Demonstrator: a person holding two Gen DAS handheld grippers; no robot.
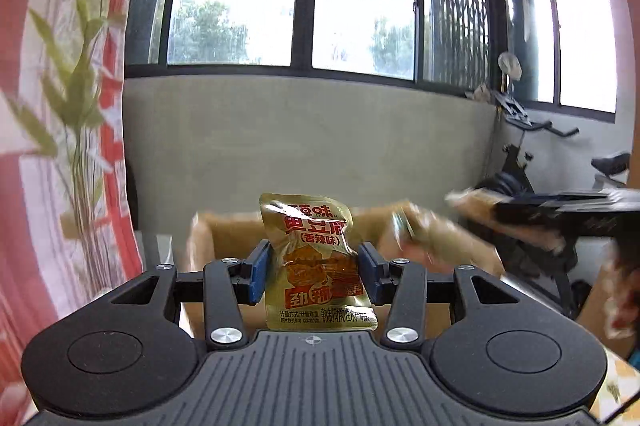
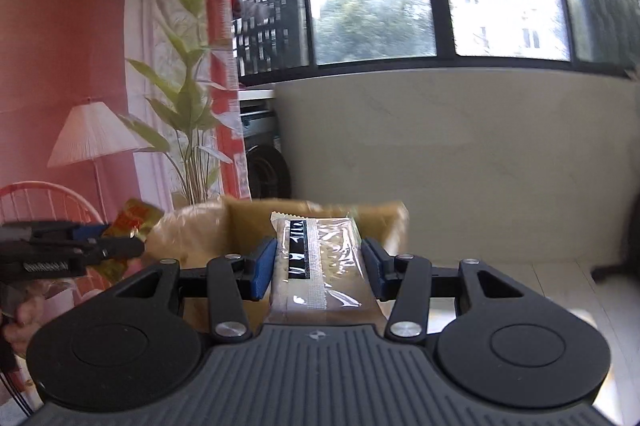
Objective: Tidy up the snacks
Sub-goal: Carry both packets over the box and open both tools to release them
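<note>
My left gripper [image 1: 314,272] is shut on a gold snack packet [image 1: 316,262] with red print, which stands upright between the blue pads. Behind it is an open cardboard box [image 1: 224,238], blurred. My right gripper [image 2: 318,268] is shut on a clear-wrapped cracker pack [image 2: 320,258] lying lengthwise between its pads, with the same cardboard box [image 2: 248,218] just beyond. The other gripper [image 2: 80,250] appears at the left of the right wrist view with the gold packet [image 2: 136,218] in it. In the left wrist view the right gripper [image 1: 560,214] shows blurred at the right with the cracker pack [image 1: 476,202].
A grey low wall [image 1: 304,138] under large windows stands behind the box. A patterned curtain [image 1: 60,106] hangs at the left. An exercise bike [image 1: 536,162] stands at the right. A floor lamp [image 2: 92,138], a plant [image 2: 188,106] and a pink chair [image 2: 44,198] stand at the left.
</note>
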